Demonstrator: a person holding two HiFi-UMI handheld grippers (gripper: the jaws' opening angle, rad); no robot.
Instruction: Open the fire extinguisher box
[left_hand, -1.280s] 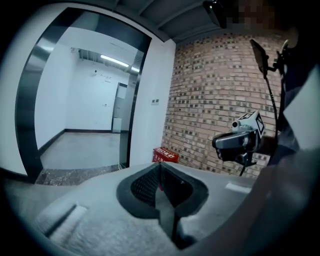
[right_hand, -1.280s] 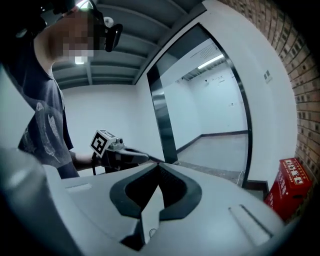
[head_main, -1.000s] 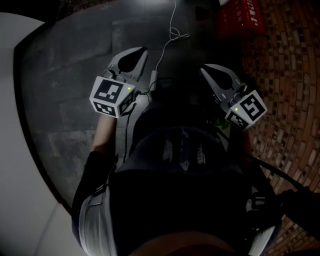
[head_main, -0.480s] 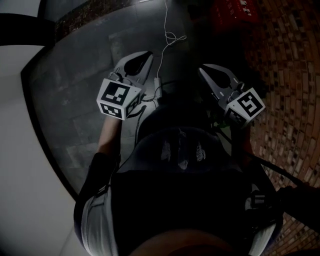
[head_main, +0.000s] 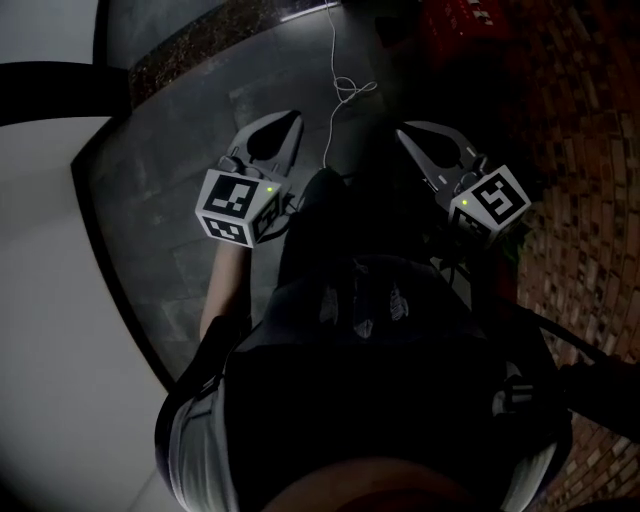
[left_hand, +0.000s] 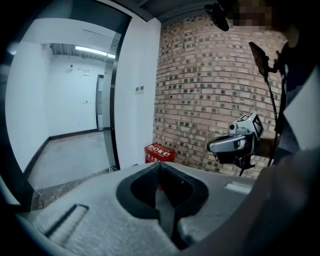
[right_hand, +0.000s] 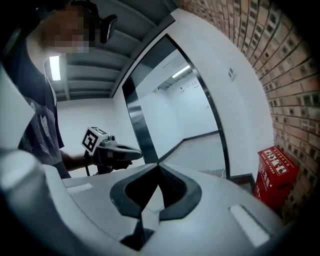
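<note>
Holding one gripper in each hand out in front of my dark shirt (head_main: 300, 400), I look steeply down on both. My left gripper (head_main: 288, 120) has its jaws pressed together, tips meeting, and nothing sits between them; its own view shows only the closed dark hollow behind the tips. My right gripper (head_main: 404, 131) is the same, with jaws brought tight together and empty. The two sit side by side, apart from each other, both pointing ahead over the dark grey tiled floor (head_main: 170, 190). A thin white cable (head_main: 333, 70) runs along that floor between them, with a loose loop in it. Farther on, beyond the right gripper, the red fire extinguisher box (head_main: 468, 25) stands on the floor at the foot of the brick wall (head_main: 580, 150), well apart from both grippers and untouched; it looks shut. The left gripper view places the box near the corner where the brick wall meets a white wall (left_hand: 142, 85). Left of that, a dark door frame (left_hand: 114, 100) opens onto a bright white corridor (left_hand: 70, 100) with a strip light (left_hand: 92, 50) on its ceiling
</note>
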